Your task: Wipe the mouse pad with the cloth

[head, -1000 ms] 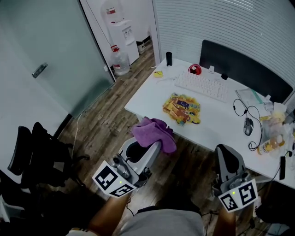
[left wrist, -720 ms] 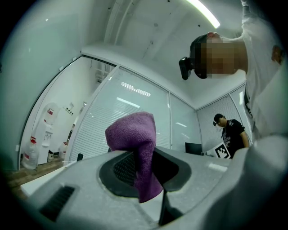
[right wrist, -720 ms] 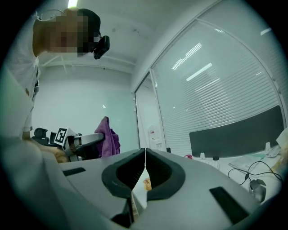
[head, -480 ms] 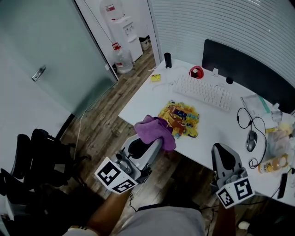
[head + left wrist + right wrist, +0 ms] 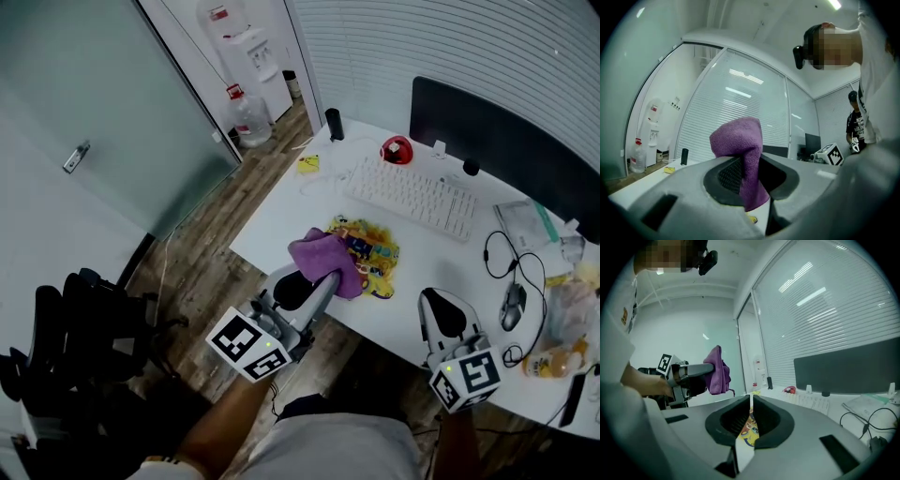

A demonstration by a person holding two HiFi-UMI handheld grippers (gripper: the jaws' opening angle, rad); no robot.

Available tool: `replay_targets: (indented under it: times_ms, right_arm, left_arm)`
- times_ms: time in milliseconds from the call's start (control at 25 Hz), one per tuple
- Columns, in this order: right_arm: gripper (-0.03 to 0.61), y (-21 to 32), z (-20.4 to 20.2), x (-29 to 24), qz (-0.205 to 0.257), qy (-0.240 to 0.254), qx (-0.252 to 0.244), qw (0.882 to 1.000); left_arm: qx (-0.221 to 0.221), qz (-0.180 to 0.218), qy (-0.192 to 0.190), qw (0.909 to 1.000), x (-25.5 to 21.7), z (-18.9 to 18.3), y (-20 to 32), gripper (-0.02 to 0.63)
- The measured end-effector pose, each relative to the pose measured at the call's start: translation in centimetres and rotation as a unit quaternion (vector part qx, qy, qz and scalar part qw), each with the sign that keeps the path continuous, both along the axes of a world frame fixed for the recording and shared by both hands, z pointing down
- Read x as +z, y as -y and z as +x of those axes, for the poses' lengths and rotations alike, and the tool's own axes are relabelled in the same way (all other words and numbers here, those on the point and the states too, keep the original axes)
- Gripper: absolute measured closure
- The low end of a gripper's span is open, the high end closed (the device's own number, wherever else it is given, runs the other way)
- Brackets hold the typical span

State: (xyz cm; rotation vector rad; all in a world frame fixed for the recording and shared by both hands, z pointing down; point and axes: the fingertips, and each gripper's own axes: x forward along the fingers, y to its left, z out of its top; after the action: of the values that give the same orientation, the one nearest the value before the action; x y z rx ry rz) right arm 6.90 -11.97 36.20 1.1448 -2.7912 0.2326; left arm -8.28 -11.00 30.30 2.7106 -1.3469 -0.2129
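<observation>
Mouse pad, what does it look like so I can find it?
Find the white desk, then the white keyboard on it. The mouse pad lies flat on the keyboard's near side. Only it is covered in colourful cartoon pictures.

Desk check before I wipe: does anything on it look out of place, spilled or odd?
The mouse lies off the mouse pad, well to its right near the desk's front edge. Nothing looks spilled or damaged.
</observation>
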Motion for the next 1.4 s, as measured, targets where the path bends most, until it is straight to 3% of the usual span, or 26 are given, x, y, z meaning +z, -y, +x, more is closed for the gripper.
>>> replay_targets:
  times_ms: [240,400,560,720,840,1000,1280,1400]
  right_arm:
    - [0.565,2.1,0.0,3.0,-0.035,-0.017,0.001,0.999]
    - [0.563,3.1,-0.2,4.3,-0.055,-0.029,0.017,0.998]
    - [0.496,4.1,-0.7,5.5,-0.069,-0.042,0.03,0.996]
    - [0.456,4.9,-1.1,7.4,-0.086,-0.079,0.048,0.992]
    - [0.418,5.4,-1.4,9.5,-0.107,-0.117,0.056,0.986]
    - [0.379,5.6,-2.2,12.3,-0.133,-0.163,0.057,0.976]
    - [0.347,5.9,-2.6,15.3,-0.17,-0.213,0.069,0.96]
    - [0.344,6.0,-2.8,16.2,-0.179,-0.22,0.073,0.956]
  left_arm:
    - [0.006,-0.037,0.027,0.9989,2.3,1.2,3.4,0.534]
    - [0.029,-0.072,0.072,0.9944,4.2,2.2,5.8,0.534]
    - [0.066,-0.122,0.132,0.9815,6.7,3.4,8.0,0.534]
    - [0.105,-0.174,0.198,0.9589,9.3,4.7,10.0,0.534]
    - [0.142,-0.2,0.254,0.9354,10.9,6.0,11.0,0.534]
    - [0.202,-0.229,0.328,0.8941,13.0,7.6,11.6,0.534]
    - [0.278,-0.243,0.457,0.809,17.1,9.2,12.2,0.532]
    - [0.301,-0.262,0.502,0.767,19.4,9.3,11.8,0.532]
